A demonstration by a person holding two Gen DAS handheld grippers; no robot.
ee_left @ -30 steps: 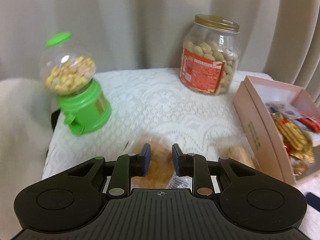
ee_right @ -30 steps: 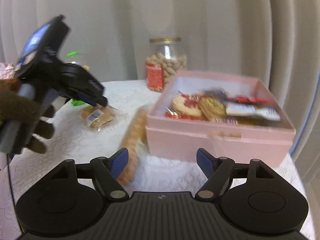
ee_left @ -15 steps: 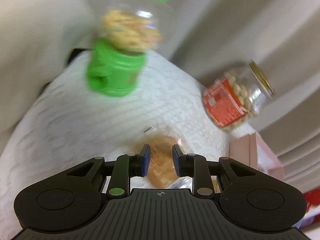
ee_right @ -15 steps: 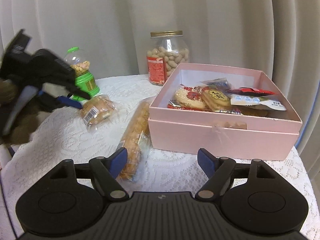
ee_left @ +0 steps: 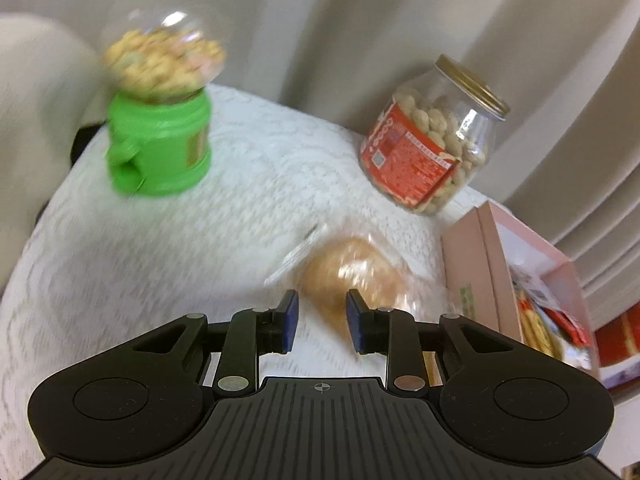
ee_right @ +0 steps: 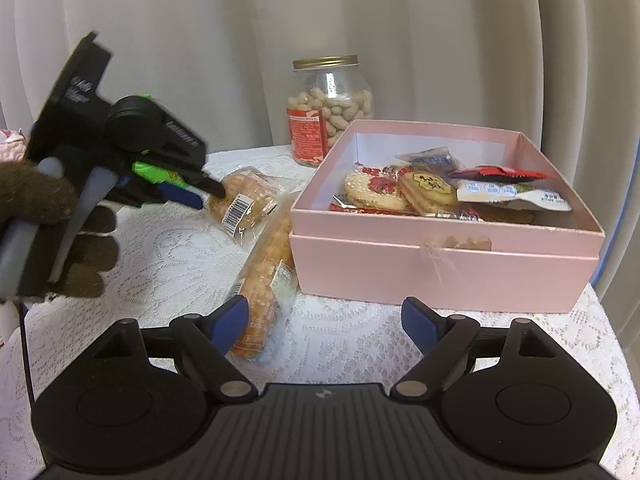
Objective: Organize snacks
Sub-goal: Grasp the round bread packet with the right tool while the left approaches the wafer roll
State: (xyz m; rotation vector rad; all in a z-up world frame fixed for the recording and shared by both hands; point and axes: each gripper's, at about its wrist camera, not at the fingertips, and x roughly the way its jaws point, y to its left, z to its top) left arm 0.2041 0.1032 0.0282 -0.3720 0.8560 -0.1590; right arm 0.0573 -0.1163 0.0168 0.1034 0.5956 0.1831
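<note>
My left gripper [ee_left: 318, 322] is shut on a clear-wrapped bread bun [ee_left: 352, 276] and holds it just above the lace cloth; the right wrist view shows the same gripper [ee_right: 204, 196] pinching the bun [ee_right: 248, 200] at its left end. A long packet of biscuits [ee_right: 264, 276] lies beside the pink box [ee_right: 444, 268]. The box holds several wrapped snacks [ee_right: 404, 190]. My right gripper [ee_right: 326, 324] is open and empty, low in front of the box.
A green candy dispenser [ee_left: 160, 120] stands at the back left of the table. A glass peanut jar [ee_left: 432, 140] with a gold lid stands at the back, also in the right wrist view [ee_right: 330, 108]. Curtains hang close behind. The pink box [ee_left: 484, 280] sits on the right.
My left gripper has lifted the bun and carried it right, toward the pink box, tilting as it went. The right gripper has stayed open and nearly still.
</note>
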